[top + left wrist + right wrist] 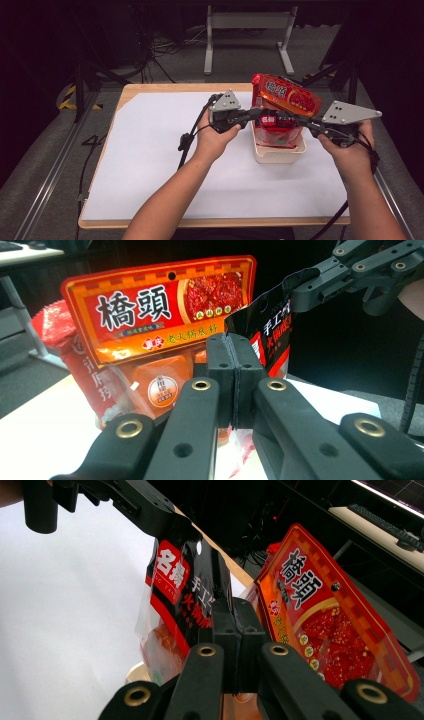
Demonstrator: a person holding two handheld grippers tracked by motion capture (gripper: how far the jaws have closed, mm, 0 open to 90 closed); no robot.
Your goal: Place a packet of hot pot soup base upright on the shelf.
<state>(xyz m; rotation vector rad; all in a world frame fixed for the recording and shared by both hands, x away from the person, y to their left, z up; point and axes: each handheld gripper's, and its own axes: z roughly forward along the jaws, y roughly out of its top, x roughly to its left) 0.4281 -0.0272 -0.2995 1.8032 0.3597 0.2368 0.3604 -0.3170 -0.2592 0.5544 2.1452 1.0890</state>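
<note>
Where white table ends, dark room

Lab/studio: dark room, metal rig frames, floor cables, paper-covered table.

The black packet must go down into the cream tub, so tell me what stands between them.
Nothing visible does. The black packet, pinched by the left tool and right tool, hangs over the front part of the cream tub. The orange pouch leans in the tub behind it, beside the path.
</note>
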